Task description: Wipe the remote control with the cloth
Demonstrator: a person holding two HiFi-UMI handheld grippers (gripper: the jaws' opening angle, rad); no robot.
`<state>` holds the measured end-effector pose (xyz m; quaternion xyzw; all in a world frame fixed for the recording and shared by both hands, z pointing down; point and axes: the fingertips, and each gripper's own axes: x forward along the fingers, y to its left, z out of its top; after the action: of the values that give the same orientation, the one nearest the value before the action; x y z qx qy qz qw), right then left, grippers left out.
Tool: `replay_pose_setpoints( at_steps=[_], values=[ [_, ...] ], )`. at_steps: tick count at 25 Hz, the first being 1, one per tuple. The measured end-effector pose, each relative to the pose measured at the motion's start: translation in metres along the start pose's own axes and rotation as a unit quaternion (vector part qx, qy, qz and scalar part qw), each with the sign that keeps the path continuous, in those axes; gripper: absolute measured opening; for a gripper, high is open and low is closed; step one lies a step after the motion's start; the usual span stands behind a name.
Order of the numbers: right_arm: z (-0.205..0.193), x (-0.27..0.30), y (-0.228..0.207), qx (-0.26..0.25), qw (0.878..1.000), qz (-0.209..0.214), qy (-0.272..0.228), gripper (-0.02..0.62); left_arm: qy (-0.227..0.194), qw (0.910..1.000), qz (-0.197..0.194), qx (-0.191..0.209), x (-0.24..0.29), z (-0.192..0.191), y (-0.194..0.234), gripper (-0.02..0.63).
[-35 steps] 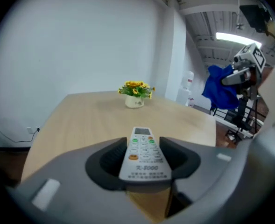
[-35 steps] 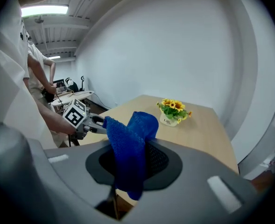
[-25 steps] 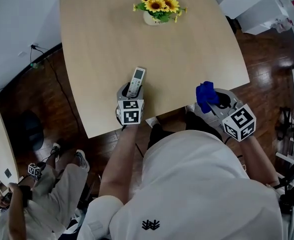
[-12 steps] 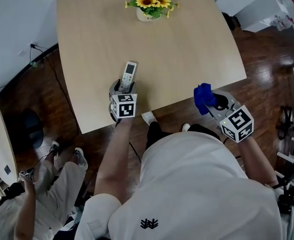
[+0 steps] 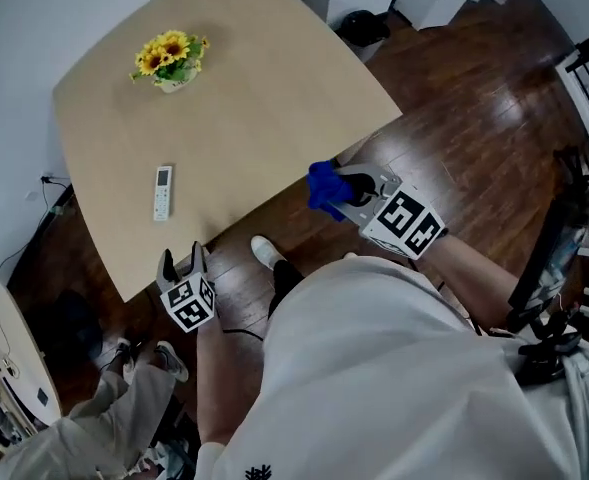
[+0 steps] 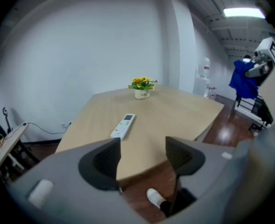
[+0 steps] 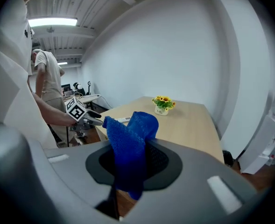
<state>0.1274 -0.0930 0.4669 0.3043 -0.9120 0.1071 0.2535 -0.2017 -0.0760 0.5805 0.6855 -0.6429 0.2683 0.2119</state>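
Withdrawn left hand-held gripper (image 5: 182, 260) opened empty; one remote (image 5: 162, 192), one cloth (image 5: 326, 188).

You wear a white short-sleeved shirt (image 5: 394, 368) with a small black emblem (image 5: 261, 473). Left tongs (image 5: 183, 259) and right tongs (image 5: 332, 190) are grey, with black pads (image 6: 102, 164) and white cubes (image 5: 189, 303) bearing black square markers. Your shoe (image 5: 264, 251) is white.
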Motion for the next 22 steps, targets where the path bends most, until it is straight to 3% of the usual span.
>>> replay_pose_setpoints(
  at_steps=[3, 7, 11, 15, 22],
  values=[
    [-0.006, -0.020, 0.012, -0.006, 0.999, 0.034, -0.018, 0.079, -0.045, 0.9985, -0.010, -0.030, -0.060, 0.006, -0.048, 0.321],
    [-0.028, -0.051, 0.024, -0.032, 0.997, 0.063, -0.007, 0.079, -0.093, 0.9930, -0.065, -0.034, -0.131, 0.021, -0.138, 0.319],
    [-0.041, -0.079, 0.034, -0.028, 0.997, 0.066, -0.018, 0.079, -0.093, 0.9882, -0.121, 0.015, -0.166, 0.025, -0.196, 0.310],
    [-0.044, -0.101, 0.041, -0.014, 0.998, 0.054, -0.033, 0.080, -0.097, 0.9806, -0.147, 0.086, -0.168, 0.043, -0.225, 0.305],
    [-0.033, -0.135, 0.065, -0.012, 0.998, 0.019, -0.054, 0.080, -0.148, 0.9630, -0.196, 0.112, -0.210, 0.078, -0.249, 0.305]
  ],
)
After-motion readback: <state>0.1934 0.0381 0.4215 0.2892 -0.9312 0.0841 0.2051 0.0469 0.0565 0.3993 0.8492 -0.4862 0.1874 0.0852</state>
